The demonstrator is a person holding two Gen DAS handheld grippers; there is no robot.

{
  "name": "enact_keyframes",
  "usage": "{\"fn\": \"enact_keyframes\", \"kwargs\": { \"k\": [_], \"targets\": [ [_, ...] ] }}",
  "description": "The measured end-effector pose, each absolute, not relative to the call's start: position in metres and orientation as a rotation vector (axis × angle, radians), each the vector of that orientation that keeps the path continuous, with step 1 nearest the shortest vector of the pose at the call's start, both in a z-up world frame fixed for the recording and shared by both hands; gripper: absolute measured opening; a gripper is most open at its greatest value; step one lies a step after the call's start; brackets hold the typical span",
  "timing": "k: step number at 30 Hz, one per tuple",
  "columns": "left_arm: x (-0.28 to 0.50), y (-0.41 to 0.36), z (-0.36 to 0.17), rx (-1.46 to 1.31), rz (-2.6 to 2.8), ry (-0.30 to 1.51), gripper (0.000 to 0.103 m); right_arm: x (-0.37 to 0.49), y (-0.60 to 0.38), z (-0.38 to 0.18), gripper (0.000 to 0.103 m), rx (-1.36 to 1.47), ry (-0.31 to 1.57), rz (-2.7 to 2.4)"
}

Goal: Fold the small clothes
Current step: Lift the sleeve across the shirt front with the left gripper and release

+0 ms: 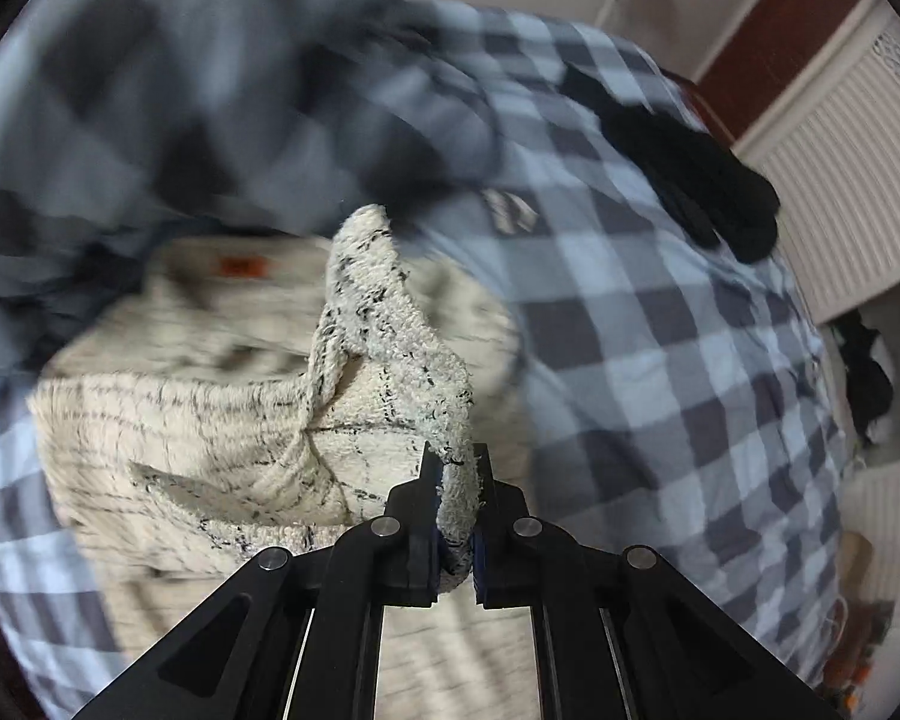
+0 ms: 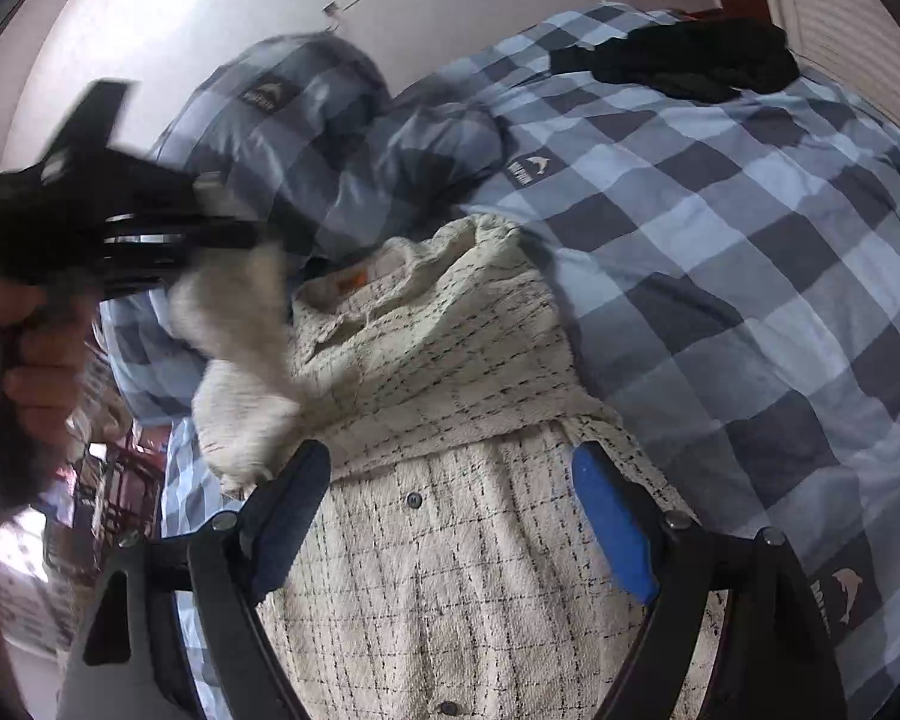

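A cream tweed jacket with thin black grid lines lies on the blue checked bed cover. My left gripper is shut on a fold of its sleeve, which rises in a ridge ahead of the fingers. In the right wrist view the same left gripper shows blurred at the left, with the sleeve hanging from it and a hand on its grip. My right gripper stands open above the jacket's buttoned front, nothing between its fingers. An orange label marks the collar.
A black garment lies at the far side of the bed, also seen as the black garment near the radiator. A checked pillow is bunched against the white wall. Shelves with clutter stand beyond the bed's left edge.
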State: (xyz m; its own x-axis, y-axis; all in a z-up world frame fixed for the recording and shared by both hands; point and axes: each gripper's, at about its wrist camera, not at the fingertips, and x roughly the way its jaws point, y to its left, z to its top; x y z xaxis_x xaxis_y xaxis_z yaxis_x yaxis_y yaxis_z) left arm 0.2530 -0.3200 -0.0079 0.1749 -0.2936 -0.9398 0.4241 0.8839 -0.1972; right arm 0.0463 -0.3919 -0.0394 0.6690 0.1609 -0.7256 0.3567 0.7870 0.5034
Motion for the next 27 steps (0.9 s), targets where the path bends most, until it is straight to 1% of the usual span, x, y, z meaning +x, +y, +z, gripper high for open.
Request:
{"fn": "enact_keyframes", "kwargs": {
  "k": [4, 7, 9, 12, 17, 21, 22, 24, 25, 26, 27],
  "targets": [
    [0.24, -0.355, -0.045, 0.204, -0.506, 1.327, 0.007, 0.039, -0.403, -0.032, 0.08, 0.643, 0.799, -0.188],
    [0.234, -0.354, -0.059, 0.237, -0.496, 1.342, 0.007, 0.035, -0.411, -0.031, 0.08, 0.657, 0.77, -0.233],
    [0.232, -0.347, -0.057, 0.224, -0.5, 1.342, 0.007, 0.036, -0.414, -0.033, 0.08, 0.681, 0.768, -0.232],
    [0.234, -0.321, -0.034, 0.187, -0.52, 1.295, 0.007, 0.037, -0.413, -0.035, 0.08, 0.693, 0.777, -0.235],
    [0.249, -0.31, 0.005, 0.194, -0.552, 1.317, 0.008, 0.042, -0.41, -0.037, 0.08, 0.671, 0.79, -0.252],
    [0.241, -0.302, 0.048, 0.087, -0.687, 1.225, 0.008, 0.038, -0.412, -0.038, 0.08, 0.68, 0.785, -0.264],
    [0.238, -0.304, 0.055, 0.067, -0.721, 1.213, 0.013, 0.038, -0.412, -0.039, 0.08, 0.681, 0.784, -0.269],
    [0.231, -0.306, 0.068, 0.046, -0.758, 1.185, 0.038, 0.038, -0.414, -0.04, 0.08, 0.68, 0.786, -0.281],
    [0.226, -0.305, 0.076, 0.03, -0.757, 1.166, 0.074, 0.038, -0.414, -0.04, 0.08, 0.679, 0.785, -0.286],
    [0.221, -0.301, 0.083, 0.008, -0.763, 1.139, 0.101, 0.038, -0.415, -0.041, 0.08, 0.676, 0.783, -0.293],
    [0.218, -0.298, 0.087, -0.007, -0.776, 1.121, 0.103, 0.039, -0.416, -0.041, 0.08, 0.668, 0.785, -0.302]
  ]
}}
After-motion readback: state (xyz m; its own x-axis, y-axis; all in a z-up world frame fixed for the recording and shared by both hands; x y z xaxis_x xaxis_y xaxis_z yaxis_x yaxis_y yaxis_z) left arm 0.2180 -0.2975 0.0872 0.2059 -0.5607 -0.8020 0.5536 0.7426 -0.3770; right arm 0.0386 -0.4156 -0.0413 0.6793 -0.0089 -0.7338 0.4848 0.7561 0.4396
